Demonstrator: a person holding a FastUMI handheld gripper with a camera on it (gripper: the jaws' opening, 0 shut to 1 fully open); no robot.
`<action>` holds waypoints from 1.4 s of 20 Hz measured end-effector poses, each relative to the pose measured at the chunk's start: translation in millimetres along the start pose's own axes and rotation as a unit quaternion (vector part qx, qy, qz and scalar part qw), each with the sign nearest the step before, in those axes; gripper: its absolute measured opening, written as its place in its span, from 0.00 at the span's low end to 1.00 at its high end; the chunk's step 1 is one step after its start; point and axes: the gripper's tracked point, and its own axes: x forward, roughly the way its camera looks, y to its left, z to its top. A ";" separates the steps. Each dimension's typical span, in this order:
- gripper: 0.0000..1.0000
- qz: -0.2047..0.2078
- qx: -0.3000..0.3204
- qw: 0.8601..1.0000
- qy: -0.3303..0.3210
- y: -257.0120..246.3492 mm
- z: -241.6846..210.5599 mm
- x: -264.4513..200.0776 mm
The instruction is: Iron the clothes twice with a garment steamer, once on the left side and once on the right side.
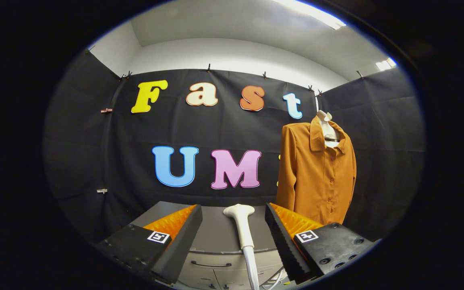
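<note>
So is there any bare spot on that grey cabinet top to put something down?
Yes: the grey cabinet top is bare beside the white steamer head, beyond the open gripper. It's crowded toward the orange shirt, which hangs close past the cabinet's far corner.

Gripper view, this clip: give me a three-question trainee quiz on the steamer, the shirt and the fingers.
1. True or false: the fingers are shut on the steamer.
2. Multiple choice: the shirt is A) folded on the cabinet, B) hanging on a hanger beyond the right finger, C) held between the fingers.
3. Fill in: the steamer stands ____ the two fingers.

Key:
1. False; the fingers are open, with gaps on both sides of the steamer.
2. B
3. between
</note>
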 end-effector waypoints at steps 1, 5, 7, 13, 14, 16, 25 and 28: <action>0.97 -0.001 0.001 1.000 0.005 -0.8 -3.5 5.3; 0.96 0.001 0.005 1.000 0.022 -8.4 -17.0 37.7; 0.96 0.004 0.001 0.999 0.033 -16.5 -27.3 60.5; 0.97 0.023 0.006 0.996 0.086 -29.8 -65.0 134.2; 0.97 0.024 0.005 0.995 0.097 -30.9 -72.7 145.0; 0.97 0.027 0.006 0.993 0.117 -31.1 -88.7 163.6; 0.97 0.048 -0.002 0.975 0.215 -21.4 -152.0 210.2; 0.97 0.049 0.001 0.965 0.256 -19.7 -175.4 216.7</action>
